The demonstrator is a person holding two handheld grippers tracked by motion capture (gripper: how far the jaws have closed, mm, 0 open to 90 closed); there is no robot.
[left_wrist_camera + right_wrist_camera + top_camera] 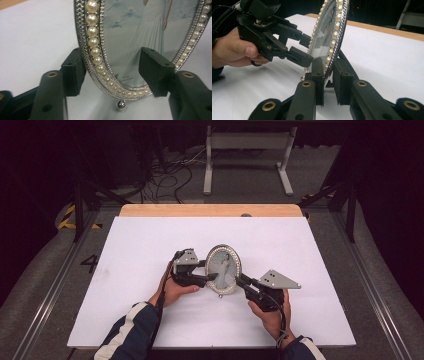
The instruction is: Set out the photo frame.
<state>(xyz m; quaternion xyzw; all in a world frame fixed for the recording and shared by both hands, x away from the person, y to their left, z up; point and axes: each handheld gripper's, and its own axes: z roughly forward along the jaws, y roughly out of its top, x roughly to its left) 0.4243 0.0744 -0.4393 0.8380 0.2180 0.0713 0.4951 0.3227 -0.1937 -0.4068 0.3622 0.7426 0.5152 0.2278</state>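
The right gripper [328, 75] is clamped on the lower rim of the oval picture frame [223, 268], one jaw on the glass side and the other behind, next to the frame's back strut [348, 63]. The left gripper [115, 72] straddles the opposite edge with its jaws parted: the pearl border [96, 53] sits between them, one pad hard by the rim, the other standing off the glass, so nothing is pinched there.

The frame stands upright near the middle of the white surface [150, 240], its small ball foot [121, 105] low, close to the surface. As I judge it, the step in hand is steadying or passing the frame between grippers. To do it well, the left gripper should close squarely on the metal rim rather than the glass, and the right should keep its hold until that grip is firm; a skewed pinch could twist the frame or slip on the beads.

Around it the surface is bare. A wooden edge [210, 210] runs along the far side; beyond lie floor cables [167, 177] and a grey stand [248, 157], all well apart and no hindrance.
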